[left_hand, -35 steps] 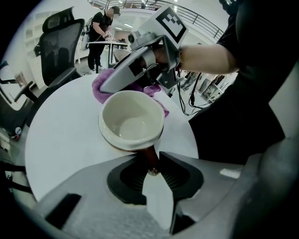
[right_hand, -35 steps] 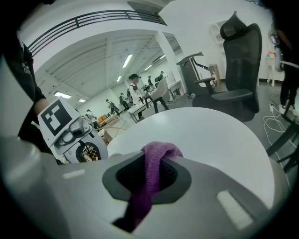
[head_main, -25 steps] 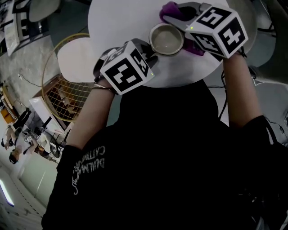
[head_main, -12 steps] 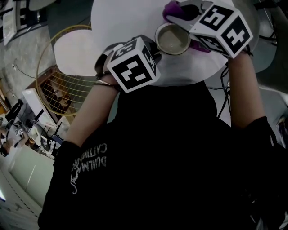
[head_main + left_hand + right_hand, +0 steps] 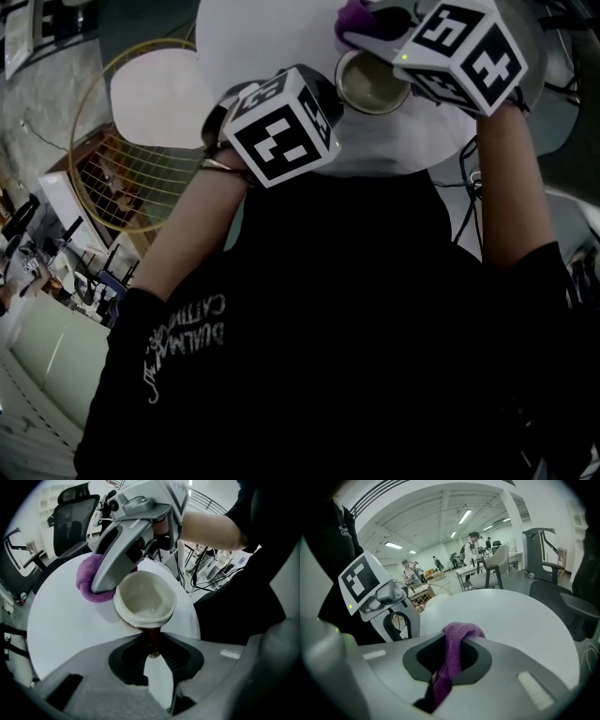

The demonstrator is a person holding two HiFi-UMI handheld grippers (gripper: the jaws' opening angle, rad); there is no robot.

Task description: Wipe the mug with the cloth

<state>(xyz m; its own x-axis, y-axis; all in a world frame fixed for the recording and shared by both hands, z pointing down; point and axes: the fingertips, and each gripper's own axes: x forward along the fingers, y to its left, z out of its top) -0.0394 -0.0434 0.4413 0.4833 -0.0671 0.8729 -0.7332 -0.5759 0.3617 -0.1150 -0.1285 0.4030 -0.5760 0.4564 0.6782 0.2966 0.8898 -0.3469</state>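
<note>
While the left gripper point(image 5: 152, 652) pinches the dark handle point(image 5: 153, 638) of the mug point(image 5: 145, 597) between its jaws, the right gripper point(image 5: 451, 660) clamps a fold of the purple cloth point(image 5: 458, 637). The fabric bunches up above the jaws and trails down between them.

Seen from the left gripper view, the right gripper's tip reaches down from the upper left with the cloth wadded behind it. The cloth sits against the mug's outer wall, on the side away from the handle. The mug is tilted, its pale interior turned up toward the person and its handle pointing back at the left gripper.

It is held over the round white table point(image 5: 61, 625), in the half nearer the person and close to that near edge. Whether its base touches the tabletop cannot be told.

In the head view the left marker cube point(image 5: 281, 127) sits below and left of the mug, and the right marker cube point(image 5: 464, 56) sits at its right. The person's bare forearms point(image 5: 187, 234) run down from the grippers to a black top point(image 5: 328, 356).

Beyond the table's left edge stand a smaller white round table point(image 5: 155, 98) and a gold wire basket point(image 5: 131, 183). A black office chair point(image 5: 70, 524) stands past the far edge.
</note>
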